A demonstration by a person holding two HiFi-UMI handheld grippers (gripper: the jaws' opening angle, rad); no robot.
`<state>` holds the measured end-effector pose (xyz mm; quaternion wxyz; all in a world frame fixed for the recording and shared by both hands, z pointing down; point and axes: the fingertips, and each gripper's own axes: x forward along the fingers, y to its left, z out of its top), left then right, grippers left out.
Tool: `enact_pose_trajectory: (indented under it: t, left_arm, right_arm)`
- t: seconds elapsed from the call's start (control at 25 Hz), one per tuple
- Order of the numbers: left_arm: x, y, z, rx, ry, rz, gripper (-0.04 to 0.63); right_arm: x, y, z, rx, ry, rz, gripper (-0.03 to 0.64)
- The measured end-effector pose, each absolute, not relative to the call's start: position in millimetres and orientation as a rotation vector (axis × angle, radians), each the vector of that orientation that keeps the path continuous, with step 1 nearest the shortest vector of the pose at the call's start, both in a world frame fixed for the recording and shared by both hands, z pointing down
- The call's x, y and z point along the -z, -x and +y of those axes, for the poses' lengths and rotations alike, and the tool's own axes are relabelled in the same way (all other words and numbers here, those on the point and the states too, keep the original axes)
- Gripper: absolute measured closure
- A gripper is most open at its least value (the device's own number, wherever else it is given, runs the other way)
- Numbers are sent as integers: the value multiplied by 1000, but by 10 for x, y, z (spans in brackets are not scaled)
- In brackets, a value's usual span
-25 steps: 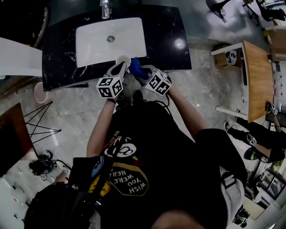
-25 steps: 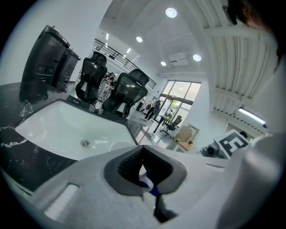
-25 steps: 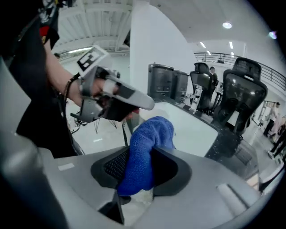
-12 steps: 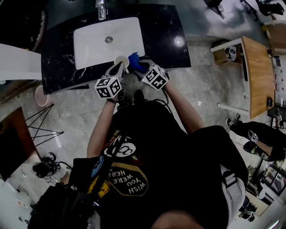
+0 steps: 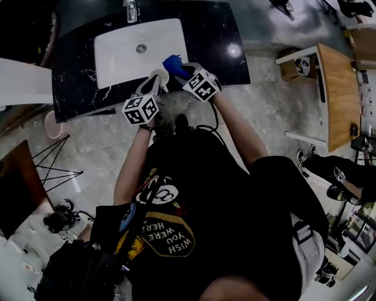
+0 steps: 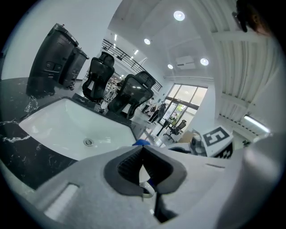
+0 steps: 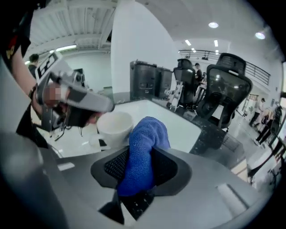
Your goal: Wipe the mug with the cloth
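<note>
In the head view a white mug [image 5: 158, 76] is held over the front rim of the white sink [image 5: 117, 56]. My left gripper [image 5: 154, 86] is shut on the mug's white handle [image 6: 145, 184], of which only a strip shows between the pads. My right gripper [image 5: 184, 72] is shut on a bunched blue cloth [image 5: 174, 63] just right of the mug. In the right gripper view the cloth [image 7: 147, 134] bulges out past the jaws, its tip close beside the mug [image 7: 115, 127]; whether they touch is unclear. The left gripper [image 7: 76, 101] reaches in from the left there.
The sink is set in a black marble counter [image 5: 220, 41] with a tap [image 5: 130, 10] at its far side. A wooden table [image 5: 336, 97] stands at the right, a pink tub [image 5: 51, 123] on the floor at the left. Black office chairs [image 7: 225, 96] stand beyond the counter.
Both grippers have moved a little away from the body, toward the sink, carrying the mug and the cloth. The cloth now sits higher beside the mug's rim.
</note>
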<state>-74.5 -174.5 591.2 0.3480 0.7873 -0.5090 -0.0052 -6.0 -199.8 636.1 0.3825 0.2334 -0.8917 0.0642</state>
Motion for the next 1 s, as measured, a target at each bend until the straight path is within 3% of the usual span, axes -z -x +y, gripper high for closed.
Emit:
enact_pose_trajectory:
  t: [0.28,0.48,0.6,1.0]
  left_arm:
    - [-5930,702,-1754,-41,-2045,-1325,591]
    - [-5929,687,-1729,-49,-2051,-1315,591]
    - [-5952,677,-1725,-65,-2050,-1309,591]
    - [-5964,687,-1715,-40,-2029,-1301,591]
  right_arm:
    - [-6458,-19,-1128,-56,-352,-2238,469]
    - [-6496,-201,-1748,-215,-578,-2188,469]
    - [-6468,3,-1981,-143,-532,-2181,469]
    - [-6432,-91,-1271,-66,-339,-2245,469]
